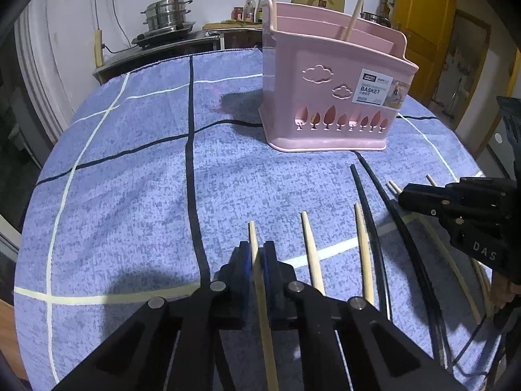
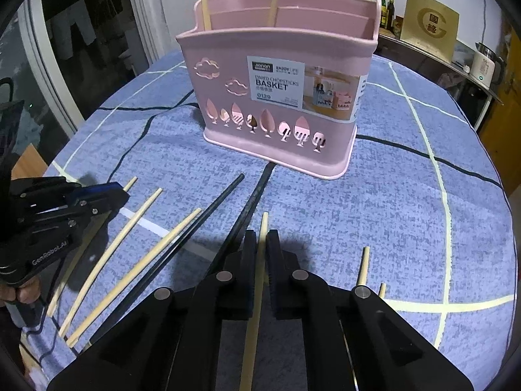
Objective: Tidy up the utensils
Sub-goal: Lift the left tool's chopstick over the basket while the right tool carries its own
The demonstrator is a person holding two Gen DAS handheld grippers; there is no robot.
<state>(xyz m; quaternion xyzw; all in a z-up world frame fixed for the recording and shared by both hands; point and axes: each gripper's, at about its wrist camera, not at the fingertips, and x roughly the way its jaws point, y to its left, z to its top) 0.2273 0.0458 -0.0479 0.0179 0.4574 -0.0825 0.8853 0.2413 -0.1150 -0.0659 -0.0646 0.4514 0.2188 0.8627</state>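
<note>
My left gripper point(image 1: 257, 248) is shut on a pale wooden chopstick point(image 1: 253, 232) whose tip pokes out past the pads, low over the cloth. My right gripper point(image 2: 260, 237) is likewise shut on another pale chopstick point(image 2: 264, 223). Each gripper shows in the other's view: the right gripper point(image 1: 403, 195) at the right edge, the left gripper point(image 2: 125, 195) at the left edge. A pink chopstick basket point(image 1: 329, 97) point(image 2: 276, 104) stands upright farther back, with two pale chopsticks point(image 2: 205, 3) leaning inside. Loose pale chopsticks point(image 1: 311, 254) point(image 2: 130, 228) and two black chopsticks point(image 1: 369, 215) point(image 2: 211, 211) lie between the grippers.
A blue checked cloth point(image 1: 130, 179) point(image 2: 407, 195) covers the round table, which drops off at every side. A black cable point(image 2: 136, 143) runs across it on the left. Behind are a steamer pot point(image 1: 166, 13) on a counter, bottles point(image 1: 249, 8) and a kettle point(image 2: 485, 62).
</note>
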